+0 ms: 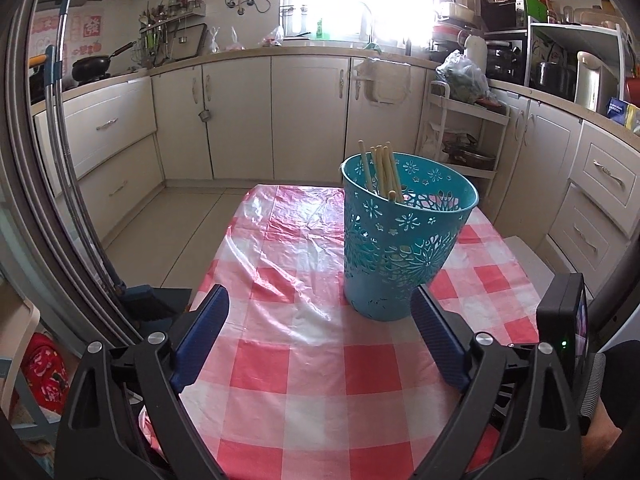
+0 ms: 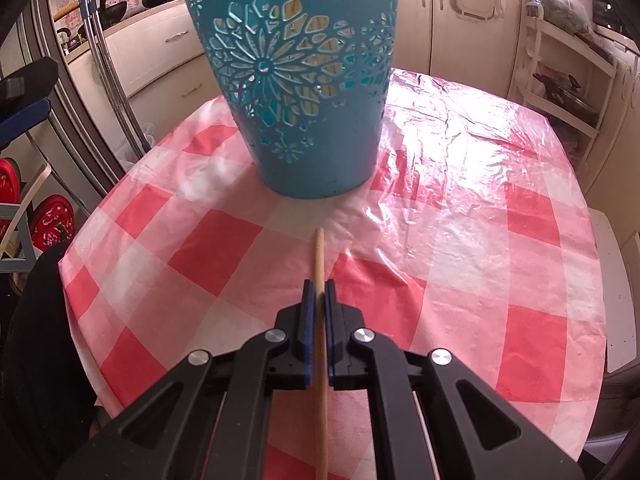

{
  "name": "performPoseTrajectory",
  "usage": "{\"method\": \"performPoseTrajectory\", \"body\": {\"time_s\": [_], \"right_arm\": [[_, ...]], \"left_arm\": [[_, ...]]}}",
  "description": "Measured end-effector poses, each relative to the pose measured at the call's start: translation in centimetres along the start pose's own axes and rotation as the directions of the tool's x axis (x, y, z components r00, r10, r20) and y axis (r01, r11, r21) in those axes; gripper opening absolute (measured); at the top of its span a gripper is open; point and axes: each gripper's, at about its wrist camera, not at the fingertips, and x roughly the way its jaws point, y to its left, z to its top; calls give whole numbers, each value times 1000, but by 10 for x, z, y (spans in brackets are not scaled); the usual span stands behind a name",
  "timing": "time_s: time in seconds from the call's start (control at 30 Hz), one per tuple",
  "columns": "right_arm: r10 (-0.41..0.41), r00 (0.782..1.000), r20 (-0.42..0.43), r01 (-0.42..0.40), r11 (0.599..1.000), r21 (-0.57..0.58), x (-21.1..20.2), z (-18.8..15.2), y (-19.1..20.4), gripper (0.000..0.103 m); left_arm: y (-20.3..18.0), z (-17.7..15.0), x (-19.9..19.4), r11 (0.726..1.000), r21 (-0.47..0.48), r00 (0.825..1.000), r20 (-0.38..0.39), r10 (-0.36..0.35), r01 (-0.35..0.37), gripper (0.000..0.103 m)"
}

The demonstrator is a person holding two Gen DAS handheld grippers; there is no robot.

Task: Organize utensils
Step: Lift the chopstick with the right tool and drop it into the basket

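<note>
A teal cut-out basket (image 1: 400, 248) stands upright on the red-and-white checked tablecloth (image 1: 296, 368), with several wooden chopsticks (image 1: 380, 172) leaning inside it. My left gripper (image 1: 320, 300) is wide open just short of the basket, nothing between its blue pads; its right pad sits close to the basket's base. In the right wrist view the same basket (image 2: 304, 92) rises ahead. My right gripper (image 2: 319, 288) is shut on a single wooden chopstick (image 2: 319, 256), which lies along the fingers and points toward the basket, its tip short of the base.
The table edge (image 2: 80, 320) drops off at the left, where a dark-sleeved arm and red cushions (image 2: 52, 220) show. Metal poles (image 1: 68, 184) lean at the left. Kitchen cabinets (image 1: 280, 112) and a white shelf cart (image 1: 460, 136) stand beyond the table.
</note>
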Motion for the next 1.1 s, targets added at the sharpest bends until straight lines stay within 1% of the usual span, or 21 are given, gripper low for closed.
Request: {"method": "performPoseTrajectory", "body": {"time_s": [0.13, 0.23, 0.3, 0.37, 0.43, 0.53, 0.57, 0.63, 0.67, 0.77, 0.87, 0.9, 0.97, 1.03, 1.07, 1.1], "right_arm": [[61, 998, 21, -62, 997, 36, -15, 0, -4, 6], [120, 991, 59, -124, 989, 79, -30, 1, -8, 6], [164, 982, 96, -174, 979, 102, -41, 1, -12, 6], [210, 967, 143, -226, 968, 111, -53, 2, -13, 6], [264, 943, 203, -289, 951, 108, -69, 5, -12, 6], [327, 897, 296, -370, 924, 100, -94, 17, -11, 6], [353, 873, 336, -405, 909, 101, -104, 24, -12, 6], [380, 831, 405, -452, 887, 93, -122, 40, -14, 6], [390, 811, 436, -467, 880, 82, -131, 48, -14, 6], [395, 739, 545, -486, 873, 27, -160, 85, -8, 6], [360, 675, 644, -459, 888, -16, -178, 118, 1, 6], [334, 651, 681, -442, 897, -17, -181, 129, 3, 6], [268, 615, 742, -403, 915, 3, -179, 149, 6, 6], [194, 597, 779, -355, 934, 39, -170, 161, 7, 6], [162, 596, 787, -336, 940, 61, -161, 168, 7, 6], [124, 603, 788, -310, 947, 89, -151, 174, 6, 6]], "left_arm": [[-2, -1, 1, 1000, 5, 1000, -10, 1, -1, 89], [-2, -1, 1, 1000, 7, 1000, -15, 3, -3, 89], [-1, -2, 0, 1000, 5, 1000, -14, 4, -4, 90], [1, -2, 0, 1000, 0, 1000, -17, 5, -5, 90], [2, -3, 0, 1000, -5, 1000, -22, 5, -6, 90], [5, -5, 0, 1000, -14, 1000, -27, 7, -7, 90], [6, -5, -1, 1000, -16, 1000, -29, 7, -8, 90], [8, -6, -1, 1000, -25, 999, -31, 8, -9, 91], [10, -6, -1, 999, -30, 999, -32, 8, -9, 91], [13, -6, -1, 999, -48, 999, -36, 6, -8, 92], [15, -6, 0, 998, -56, 999, -35, 4, -6, 92], [15, -5, -1, 998, -58, 999, -34, 3, -5, 92], [16, -4, -2, 998, -63, 1000, -28, 0, -2, 92], [19, -4, -2, 998, -69, 1000, -25, -3, 1, 93], [20, -3, -2, 997, -73, 1000, -25, -4, 2, 93], [21, -3, -1, 997, -78, 1000, -25, -5, 3, 93]]}}
